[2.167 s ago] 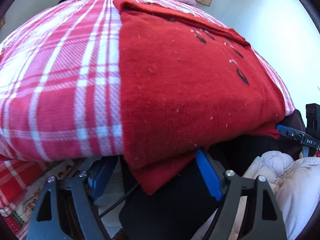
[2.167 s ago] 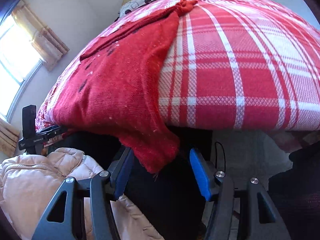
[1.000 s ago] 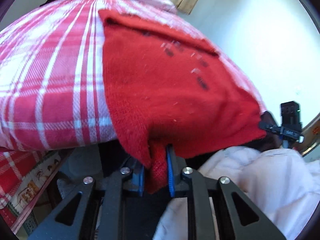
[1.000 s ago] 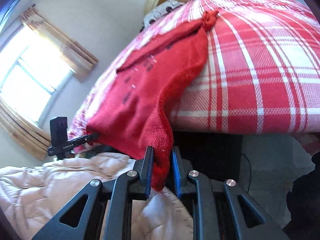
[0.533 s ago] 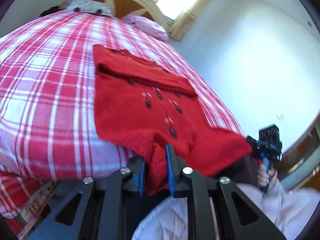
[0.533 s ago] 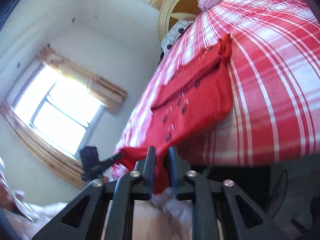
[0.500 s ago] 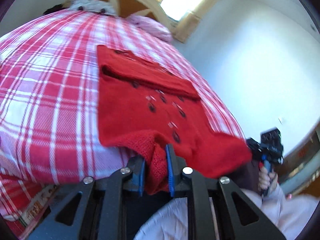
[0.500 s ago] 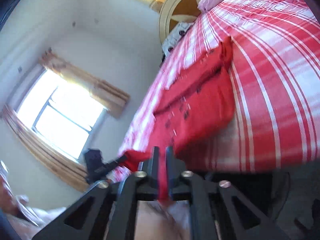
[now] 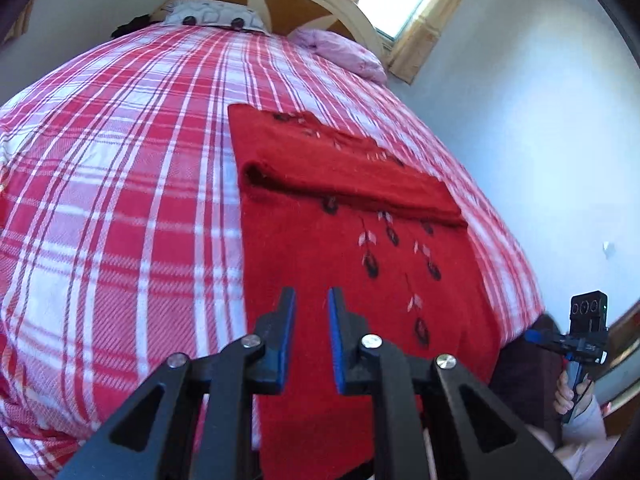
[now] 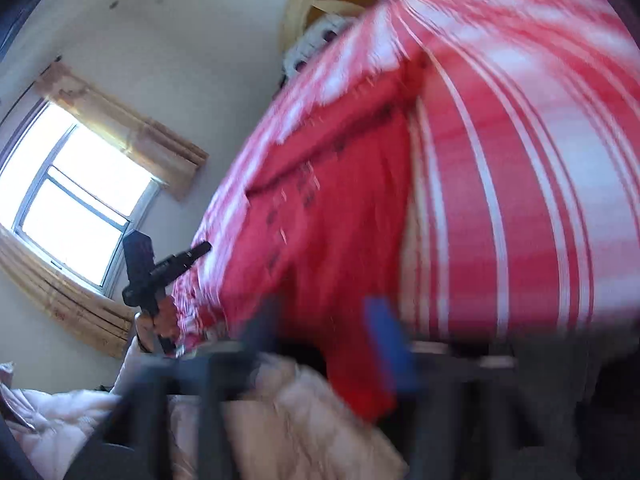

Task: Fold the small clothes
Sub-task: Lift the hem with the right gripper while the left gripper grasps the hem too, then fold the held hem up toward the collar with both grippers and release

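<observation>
1. We see a bed under a red-and-white plaid cover, which fills most of both views.
2. The red knitted sweater with dark leaf-like motifs lies flat on the right half of the cover. One part is folded across its far end as a thick band. The sweater's near edge hangs over the foot of the bed.
3. A pale pink padded jacket bulges at the bottom of the right wrist view, below the hanging cloth.
4. The left gripper is above the sweater's near edge. Its jaws are closing and stand nearly together. Red knit fills the narrow gap between the blue pads, so we read them as pinching the cloth.
5. The right gripper is heavily blurred. Its jaws are opening and stand far apart. A corner of the sweater hangs loose between them, and neither pad presses on it.
6. A lilac pillow and a grey-and-white patterned pillow rest by the headboard.
</observation>
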`<control>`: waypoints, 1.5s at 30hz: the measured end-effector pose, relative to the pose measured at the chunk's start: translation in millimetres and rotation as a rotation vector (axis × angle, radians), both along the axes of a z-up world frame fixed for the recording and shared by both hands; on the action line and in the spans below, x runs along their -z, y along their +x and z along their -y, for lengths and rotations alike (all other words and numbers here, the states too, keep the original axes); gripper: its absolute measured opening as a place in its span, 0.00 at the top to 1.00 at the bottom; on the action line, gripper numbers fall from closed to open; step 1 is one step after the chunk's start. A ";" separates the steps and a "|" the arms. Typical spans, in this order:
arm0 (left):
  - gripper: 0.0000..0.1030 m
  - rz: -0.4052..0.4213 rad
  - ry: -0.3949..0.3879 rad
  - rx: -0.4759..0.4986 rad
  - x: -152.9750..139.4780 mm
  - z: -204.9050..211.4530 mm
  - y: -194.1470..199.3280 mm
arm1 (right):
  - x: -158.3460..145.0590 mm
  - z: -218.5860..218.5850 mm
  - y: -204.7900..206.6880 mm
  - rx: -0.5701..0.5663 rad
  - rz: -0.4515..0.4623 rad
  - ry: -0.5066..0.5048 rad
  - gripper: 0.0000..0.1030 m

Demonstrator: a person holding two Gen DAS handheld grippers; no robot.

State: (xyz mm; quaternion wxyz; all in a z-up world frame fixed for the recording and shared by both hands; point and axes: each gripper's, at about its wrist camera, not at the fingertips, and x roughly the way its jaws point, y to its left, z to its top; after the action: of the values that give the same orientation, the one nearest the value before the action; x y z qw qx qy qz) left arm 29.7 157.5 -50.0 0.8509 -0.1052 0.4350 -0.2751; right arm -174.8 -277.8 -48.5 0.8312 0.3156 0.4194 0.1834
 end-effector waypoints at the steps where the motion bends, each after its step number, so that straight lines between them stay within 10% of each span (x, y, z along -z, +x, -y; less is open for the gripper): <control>1: 0.83 0.006 0.015 0.008 1.3 -2.2 -5.1 | 9.9 1.3 -7.3 0.021 -0.011 0.016 0.19; 6: 0.43 -0.014 0.075 0.041 29.1 -19.1 -43.4 | 51.8 -0.4 -8.8 0.031 -0.107 0.029 0.19; 16: 0.38 -0.053 0.048 0.155 50.0 -15.2 -68.1 | 77.5 -51.7 19.7 -0.096 -0.162 -0.224 0.35; 20: 0.38 -0.070 0.098 0.224 60.1 -3.2 -78.7 | 71.4 -56.4 23.8 -0.121 -0.129 -0.221 0.55; 27: 0.38 -0.172 0.152 0.202 93.4 7.3 -66.0 | 81.7 -47.5 23.3 -0.112 -0.130 -0.146 0.56; 29: 0.50 -0.206 0.100 0.184 94.5 2.2 -61.6 | 83.2 -48.3 23.6 -0.119 -0.128 -0.145 0.56; 32: 0.90 -0.194 0.078 0.187 88.2 2.4 -62.3 | 81.2 -52.4 21.1 -0.136 -0.120 -0.166 0.83; 37: 0.94 -0.148 0.035 0.217 66.2 7.8 -72.0 | 61.9 -44.0 10.7 -0.150 -0.068 -0.066 0.84; 45: 0.94 -0.112 -0.237 0.122 6.9 -13.4 -37.3 | -0.1 -8.5 31.0 -0.085 0.103 0.279 0.85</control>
State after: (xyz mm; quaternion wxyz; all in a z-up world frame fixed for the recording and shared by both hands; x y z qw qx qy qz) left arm -7.6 170.8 -56.9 0.7886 -0.1936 0.4519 -0.3694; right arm -143.8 -269.3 -48.4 0.7911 0.4002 0.3597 0.2909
